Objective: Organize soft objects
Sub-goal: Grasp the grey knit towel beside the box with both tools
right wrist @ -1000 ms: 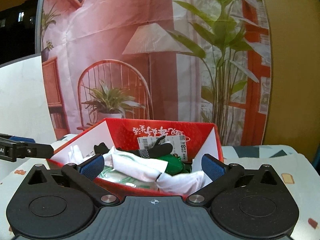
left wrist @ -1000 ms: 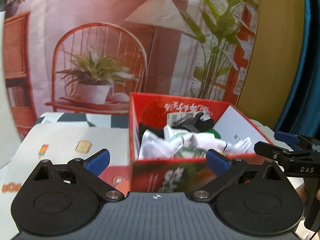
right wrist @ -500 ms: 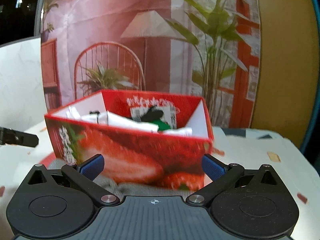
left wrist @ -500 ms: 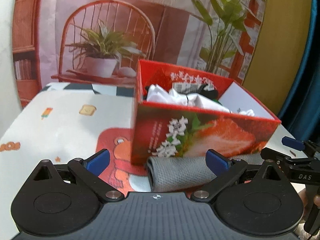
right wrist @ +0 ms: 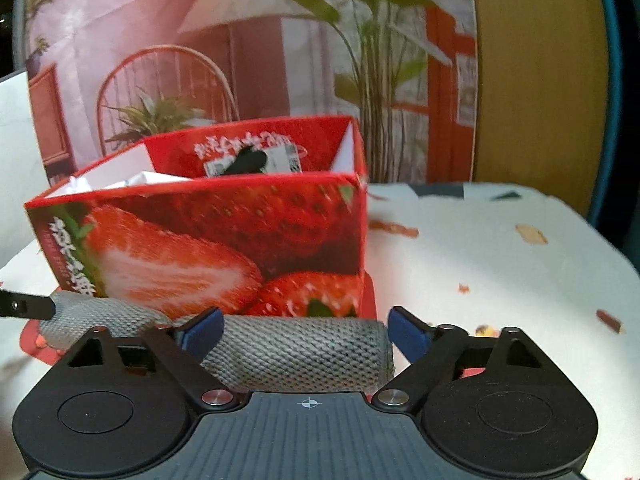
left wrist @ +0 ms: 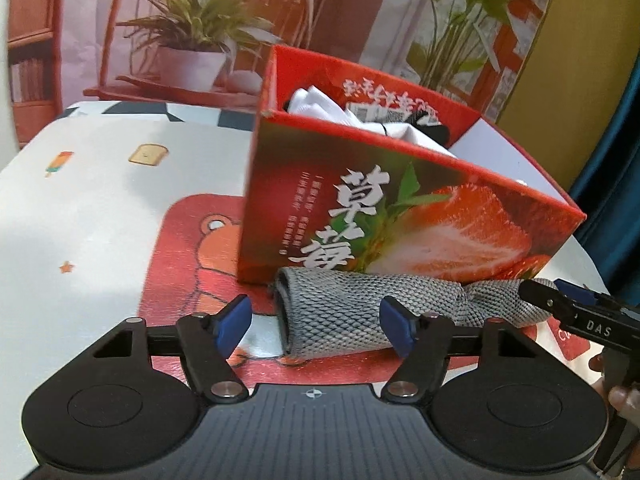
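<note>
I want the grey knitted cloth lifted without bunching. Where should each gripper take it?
By its two ends, from the near side: the grey cloth lies lengthwise against the strawberry box. The left gripper and right gripper, jaws closing, each straddle an end.

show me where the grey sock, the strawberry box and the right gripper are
grey sock [left wrist: 340, 312], left wrist view, on its knit middle.
strawberry box [right wrist: 224, 236], right wrist view, on its front wall.
right gripper [right wrist: 306, 330], right wrist view, midway between its fingertips.

Both wrist cameras are looking forward and downward, close over the table [left wrist: 80, 208]; each is sharing the strawberry box [left wrist: 400, 216] [right wrist: 224, 236] at twelve o'clock.
</note>
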`<state>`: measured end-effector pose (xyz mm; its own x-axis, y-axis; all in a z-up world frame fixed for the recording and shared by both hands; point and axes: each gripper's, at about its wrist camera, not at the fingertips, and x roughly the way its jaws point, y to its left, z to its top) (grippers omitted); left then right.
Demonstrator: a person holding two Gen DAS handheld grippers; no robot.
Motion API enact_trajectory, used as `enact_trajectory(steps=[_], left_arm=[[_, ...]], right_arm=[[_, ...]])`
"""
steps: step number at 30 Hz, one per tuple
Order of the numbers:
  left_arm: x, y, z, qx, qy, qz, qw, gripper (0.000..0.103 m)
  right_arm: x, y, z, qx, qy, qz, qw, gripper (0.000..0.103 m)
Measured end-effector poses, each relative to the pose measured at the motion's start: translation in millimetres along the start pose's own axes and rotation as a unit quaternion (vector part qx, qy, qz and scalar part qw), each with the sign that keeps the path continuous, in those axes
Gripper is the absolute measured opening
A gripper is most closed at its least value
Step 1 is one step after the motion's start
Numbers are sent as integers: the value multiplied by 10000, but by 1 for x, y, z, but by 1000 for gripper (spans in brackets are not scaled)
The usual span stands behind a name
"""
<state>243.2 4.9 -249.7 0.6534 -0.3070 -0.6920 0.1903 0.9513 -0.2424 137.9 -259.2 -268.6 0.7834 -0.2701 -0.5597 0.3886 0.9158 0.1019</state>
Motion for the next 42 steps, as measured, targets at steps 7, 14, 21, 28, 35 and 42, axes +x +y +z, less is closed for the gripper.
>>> enact_trajectory(steps=[7,14,21,28,35,42], left_arm=[[23,-7,1,154,247,-107,9995,60],[27,-14,-6,466,373,-95,9982,23],[22,-14,-11,549,396,-34,9977,23],[10,-6,-23,354,314,-14,9989,22],[2,4,-29,302,270,52,9992,22],[3,4,-29,336,258,89,9991,23]], right_arm=[[15,-4,-5,131,237,2,9996,72],[22,1,-10,26,445,6,9990,60],[22,6,-11,-42,629,30,9980,53],[19,13,-14,-153,695,141,9974,48],[11,28,-20,-371,728,353,9960,44],[6,32,-22,-404,753,437,9954,40]])
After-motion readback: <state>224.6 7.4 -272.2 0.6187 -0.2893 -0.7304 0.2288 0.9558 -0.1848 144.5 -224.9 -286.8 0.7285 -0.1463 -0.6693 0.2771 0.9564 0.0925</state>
